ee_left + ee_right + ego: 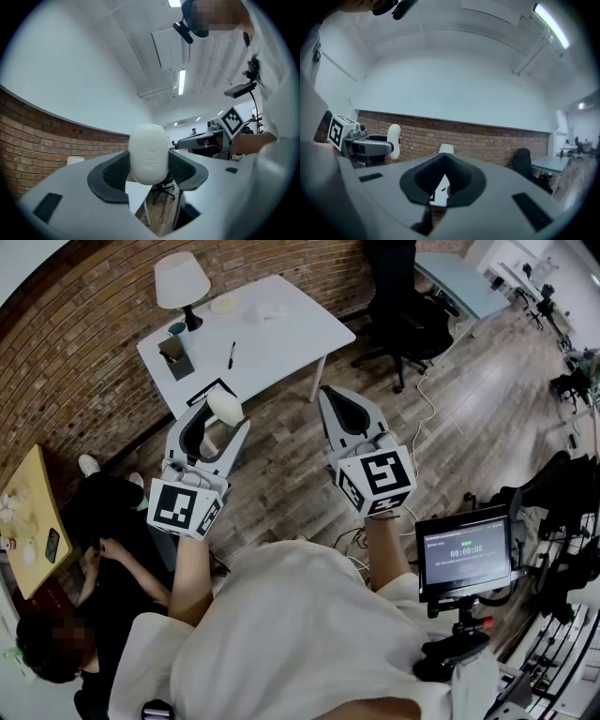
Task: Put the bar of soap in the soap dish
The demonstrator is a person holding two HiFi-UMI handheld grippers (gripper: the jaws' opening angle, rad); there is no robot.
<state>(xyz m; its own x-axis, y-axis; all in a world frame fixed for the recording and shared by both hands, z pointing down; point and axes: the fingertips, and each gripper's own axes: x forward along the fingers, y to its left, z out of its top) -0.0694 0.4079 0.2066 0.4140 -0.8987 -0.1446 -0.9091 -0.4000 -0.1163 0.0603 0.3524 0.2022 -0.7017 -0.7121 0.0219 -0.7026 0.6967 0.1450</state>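
Left gripper view shows the left gripper (149,164) with its fingers clamped on the white bar of soap (148,150), which stands on end between them, up in the air. The right gripper (443,157) has its fingers closed on nothing. The white worktop (281,334) lies well apart, beyond both.

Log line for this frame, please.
left tongs: shut on bar of soap, upright | right tongs: shut, empty | stage: bar of soap in the air, short of white table
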